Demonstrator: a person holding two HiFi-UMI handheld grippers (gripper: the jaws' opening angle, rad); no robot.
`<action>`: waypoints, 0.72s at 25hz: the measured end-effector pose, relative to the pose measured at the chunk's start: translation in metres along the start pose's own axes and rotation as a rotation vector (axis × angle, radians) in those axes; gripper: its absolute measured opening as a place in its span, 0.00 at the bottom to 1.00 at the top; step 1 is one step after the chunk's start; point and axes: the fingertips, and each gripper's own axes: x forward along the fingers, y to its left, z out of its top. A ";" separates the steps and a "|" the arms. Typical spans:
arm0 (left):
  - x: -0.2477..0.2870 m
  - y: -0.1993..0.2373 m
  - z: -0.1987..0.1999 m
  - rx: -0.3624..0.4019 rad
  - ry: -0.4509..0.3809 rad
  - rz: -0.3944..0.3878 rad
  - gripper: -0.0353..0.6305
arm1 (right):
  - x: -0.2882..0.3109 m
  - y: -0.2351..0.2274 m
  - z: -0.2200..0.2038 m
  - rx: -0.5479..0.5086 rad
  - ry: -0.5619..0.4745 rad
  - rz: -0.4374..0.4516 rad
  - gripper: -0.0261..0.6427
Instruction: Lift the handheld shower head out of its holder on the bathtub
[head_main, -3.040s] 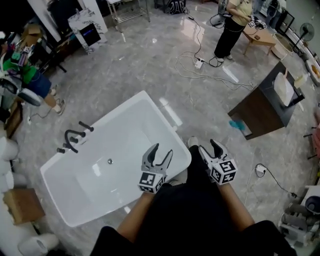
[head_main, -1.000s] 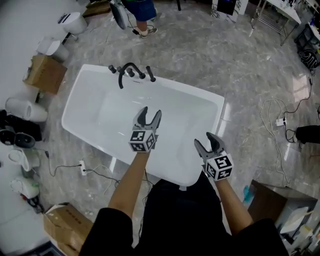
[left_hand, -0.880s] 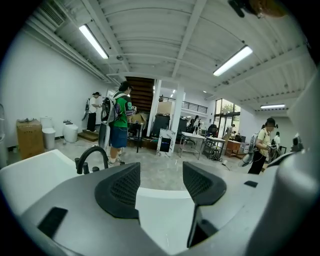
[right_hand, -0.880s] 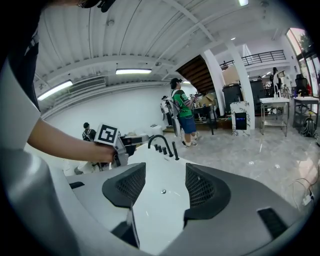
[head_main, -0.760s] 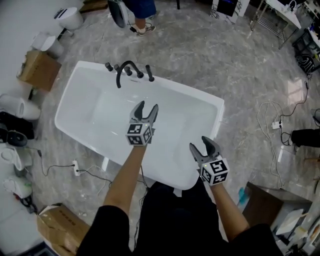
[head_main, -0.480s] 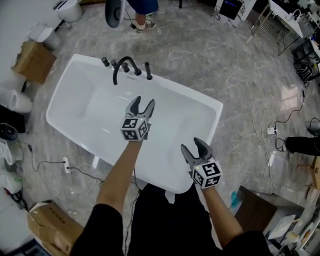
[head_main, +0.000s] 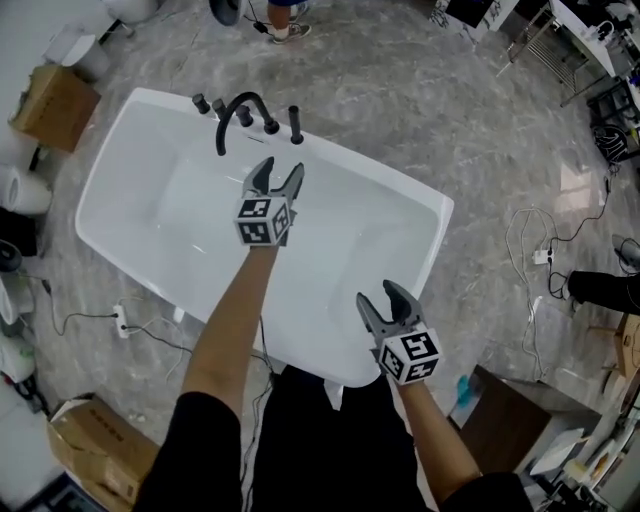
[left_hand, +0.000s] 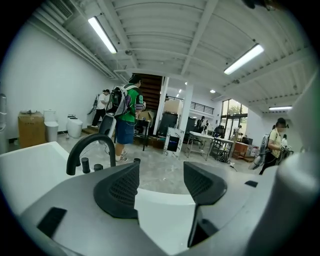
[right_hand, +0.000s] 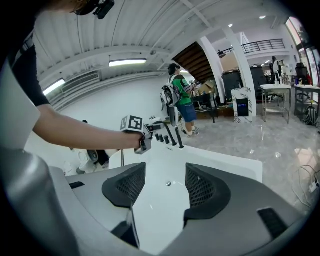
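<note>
Left tongs (head_main: 279, 169) gape empty above the bathtub (head_main: 425, 215), near the shower head (head_main: 295, 124) (upright on its far rim); right tongs (head_main: 378, 297), also open, hang over its near rim.

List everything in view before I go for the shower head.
Bathtub: one, white, middle of the floor.
Faucet spout: one, black, arched, on the tub's far rim.
Knobs: three or so, black, beside the spout.
Handheld shower head: one, black, upright in its holder, right end of the fittings.
Cardboard boxes: two, brown, on the floor left of the tub.
Power strip: one, white, on the floor near the tub's left side.
Table: one, dark, lower right.
Bystander: one, green top, beyond the faucet.
Left tongs: grey, open, empty, near the faucet.
Right tongs: grey, open, empty, over the near rim.
</note>
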 end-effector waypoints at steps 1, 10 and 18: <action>0.008 0.007 0.000 -0.007 0.001 0.007 0.44 | 0.005 -0.003 0.000 -0.004 0.005 -0.001 0.37; 0.059 0.024 -0.013 0.053 0.043 -0.019 0.45 | 0.023 -0.025 -0.018 -0.003 0.040 -0.014 0.37; 0.082 0.040 -0.011 0.064 0.043 -0.016 0.45 | 0.045 -0.017 -0.036 0.008 0.075 0.039 0.37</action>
